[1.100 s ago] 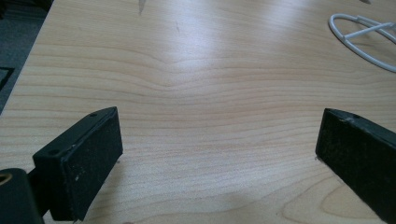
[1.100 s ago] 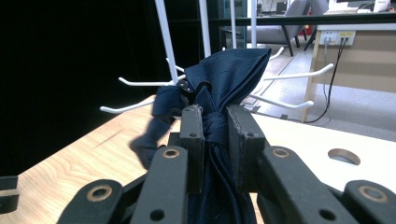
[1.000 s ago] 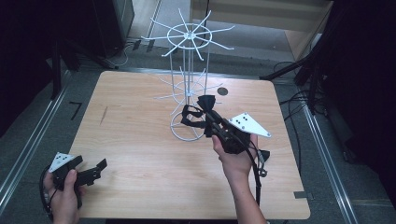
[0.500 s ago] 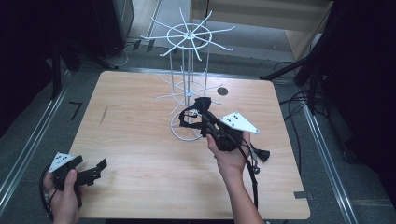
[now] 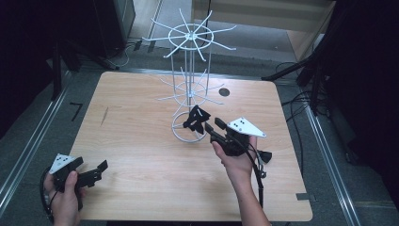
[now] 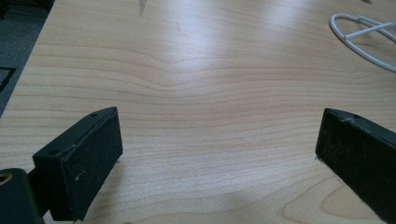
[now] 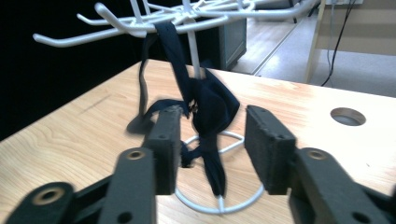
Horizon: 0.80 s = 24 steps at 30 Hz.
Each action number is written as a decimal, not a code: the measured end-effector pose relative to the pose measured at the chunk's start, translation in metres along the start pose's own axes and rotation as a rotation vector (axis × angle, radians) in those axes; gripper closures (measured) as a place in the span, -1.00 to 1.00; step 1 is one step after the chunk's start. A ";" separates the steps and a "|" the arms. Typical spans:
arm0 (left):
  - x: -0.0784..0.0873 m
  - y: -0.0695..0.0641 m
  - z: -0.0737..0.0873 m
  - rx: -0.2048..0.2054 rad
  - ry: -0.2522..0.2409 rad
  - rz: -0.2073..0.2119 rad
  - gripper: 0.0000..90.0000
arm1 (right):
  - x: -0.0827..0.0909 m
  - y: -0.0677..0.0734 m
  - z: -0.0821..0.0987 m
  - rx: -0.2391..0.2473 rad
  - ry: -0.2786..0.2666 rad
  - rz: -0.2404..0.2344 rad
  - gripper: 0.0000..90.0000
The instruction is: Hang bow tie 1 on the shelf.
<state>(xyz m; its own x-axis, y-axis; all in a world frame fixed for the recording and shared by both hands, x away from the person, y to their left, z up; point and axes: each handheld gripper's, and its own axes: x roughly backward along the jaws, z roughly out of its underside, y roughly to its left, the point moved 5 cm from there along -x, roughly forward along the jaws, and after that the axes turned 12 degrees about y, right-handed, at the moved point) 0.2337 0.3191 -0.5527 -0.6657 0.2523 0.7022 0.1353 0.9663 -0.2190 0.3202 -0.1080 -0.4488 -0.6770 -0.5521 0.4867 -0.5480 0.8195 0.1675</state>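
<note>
Since a second ago, right tongs (image 5: 212,131) drawn back slightly from white wire rack (image 5: 188,84). Left tongs (image 6: 215,154) nearest, wide open, low over bare worktop (image 5: 141,141), holding nothing. Farther, right tongs released; dark cloth strap (image 7: 205,112) hanging from rack hook, between jaws. Best to retreat straight, avoiding snagging.

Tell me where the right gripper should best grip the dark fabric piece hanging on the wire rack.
Probably the bunched middle of the dark fabric piece, approached level from the person's side: it hangs from a lower arm of the wire rack, already between the open right gripper jaws.
</note>
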 end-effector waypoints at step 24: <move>0.000 0.001 0.000 0.000 -0.001 -0.003 -0.98 | 0.032 -0.066 0.038 -0.076 0.030 0.110 0.05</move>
<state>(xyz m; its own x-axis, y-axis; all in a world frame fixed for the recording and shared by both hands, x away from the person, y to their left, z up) 0.2335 0.3197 -0.5527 -0.6667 0.2495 0.7023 0.1335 0.9670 -0.2168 0.3164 -0.1852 -0.4768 -0.7152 -0.4546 0.5309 -0.4317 0.8847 0.1759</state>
